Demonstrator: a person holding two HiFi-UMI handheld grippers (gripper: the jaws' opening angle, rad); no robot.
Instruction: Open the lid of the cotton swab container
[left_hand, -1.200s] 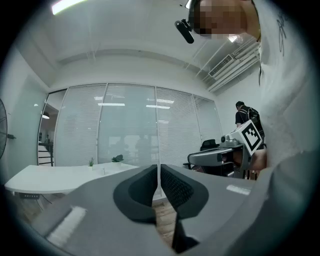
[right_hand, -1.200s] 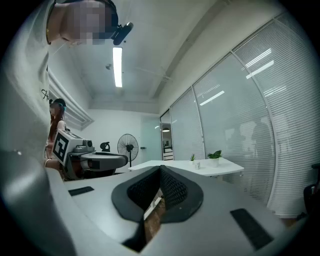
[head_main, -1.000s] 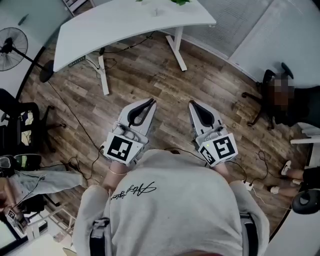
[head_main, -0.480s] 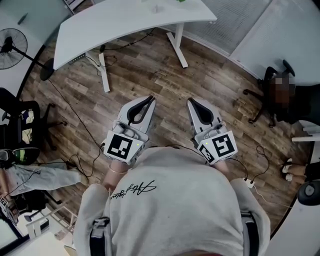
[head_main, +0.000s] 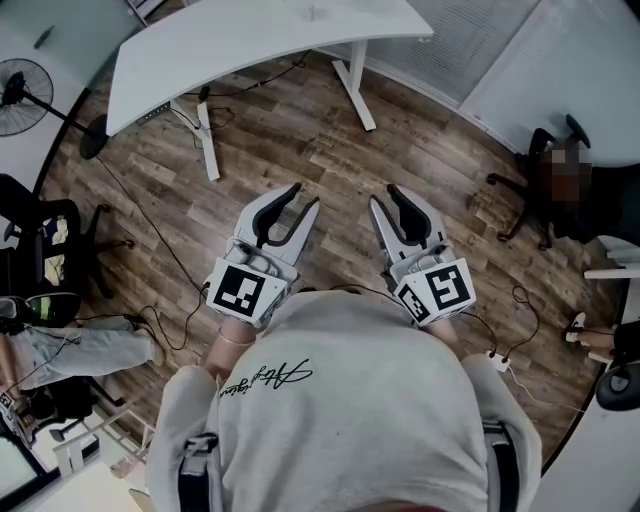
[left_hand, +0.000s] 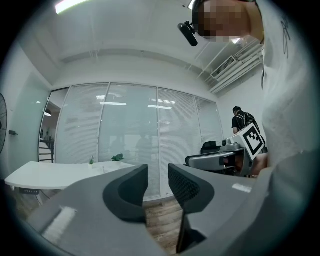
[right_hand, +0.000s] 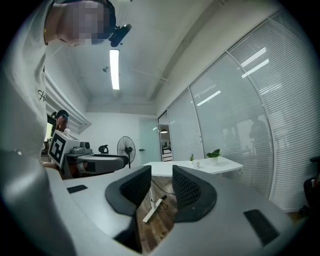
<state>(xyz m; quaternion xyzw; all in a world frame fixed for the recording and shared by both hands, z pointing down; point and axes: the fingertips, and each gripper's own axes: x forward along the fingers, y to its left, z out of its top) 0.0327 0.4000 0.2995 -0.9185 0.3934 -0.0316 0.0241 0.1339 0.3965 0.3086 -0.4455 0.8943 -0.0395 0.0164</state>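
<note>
Jaws of the left gripper (head_main: 303, 197) and right gripper (head_main: 384, 196), shut a moment ago, are being opened a little, with nothing between them; no swab container is seen yet.

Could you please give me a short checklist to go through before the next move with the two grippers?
1. Left gripper empty: ok. Its jaws are opening and nothing is between them.
2. Right gripper empty: ok. Its jaws are opening and nothing is between them.
3. Cotton swab container found: cannot tell. The white desk shows a small potted plant and items too small to identify.
4. Lid state: cannot tell, since no container can be made out.
5. Work surface within reach: not ok. Both grippers are over the wood floor, apart from the desk.
</note>
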